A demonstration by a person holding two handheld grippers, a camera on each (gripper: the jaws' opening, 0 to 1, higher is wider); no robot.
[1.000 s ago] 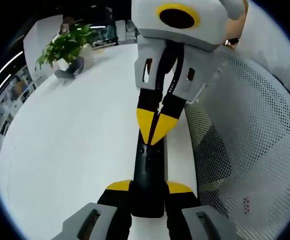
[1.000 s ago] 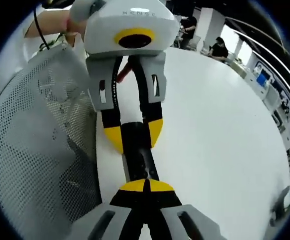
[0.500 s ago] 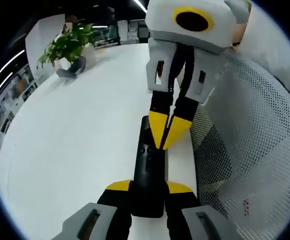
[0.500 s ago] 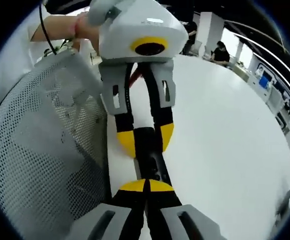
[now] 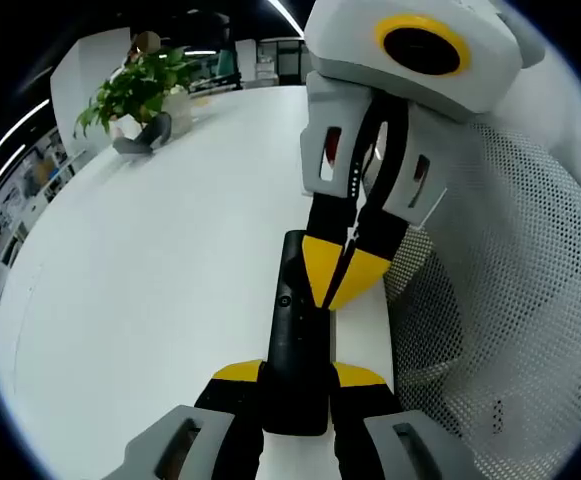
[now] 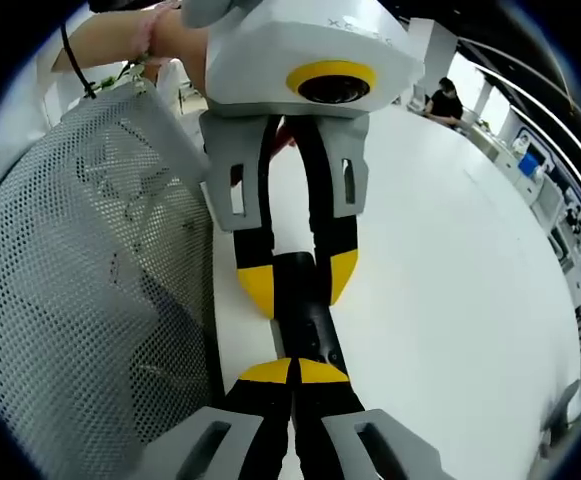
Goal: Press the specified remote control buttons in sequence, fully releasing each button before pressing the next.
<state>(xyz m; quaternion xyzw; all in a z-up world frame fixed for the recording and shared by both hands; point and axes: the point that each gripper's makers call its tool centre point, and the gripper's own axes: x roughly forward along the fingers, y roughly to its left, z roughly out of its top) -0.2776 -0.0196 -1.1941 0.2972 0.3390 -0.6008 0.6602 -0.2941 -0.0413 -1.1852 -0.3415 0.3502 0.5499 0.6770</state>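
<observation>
A long black remote [image 5: 292, 330] lies lengthwise on the white table [image 5: 140, 290]. My left gripper [image 5: 298, 376] is shut on its near end, one yellow tip on each side. My right gripper [image 5: 338, 280] comes down from the top, shut, with its joined yellow tips on the remote's top face near the right edge. In the right gripper view, my right gripper [image 6: 292, 372] is shut with its tips on the remote [image 6: 310, 322]. Just beyond, my left gripper [image 6: 298, 284] clamps the remote's sides.
A white mesh chair back [image 5: 515, 300] stands close beside the remote and also fills the left of the right gripper view [image 6: 80, 290]. A potted plant [image 5: 135, 88] sits at the table's far end. A hand [image 6: 165, 40] holds the left gripper. The white tabletop [image 6: 450, 270] stretches away from the chair.
My right gripper has slid along the remote toward my left gripper and slightly sideways, uncovering the remote's far end. The left gripper keeps its hold.
</observation>
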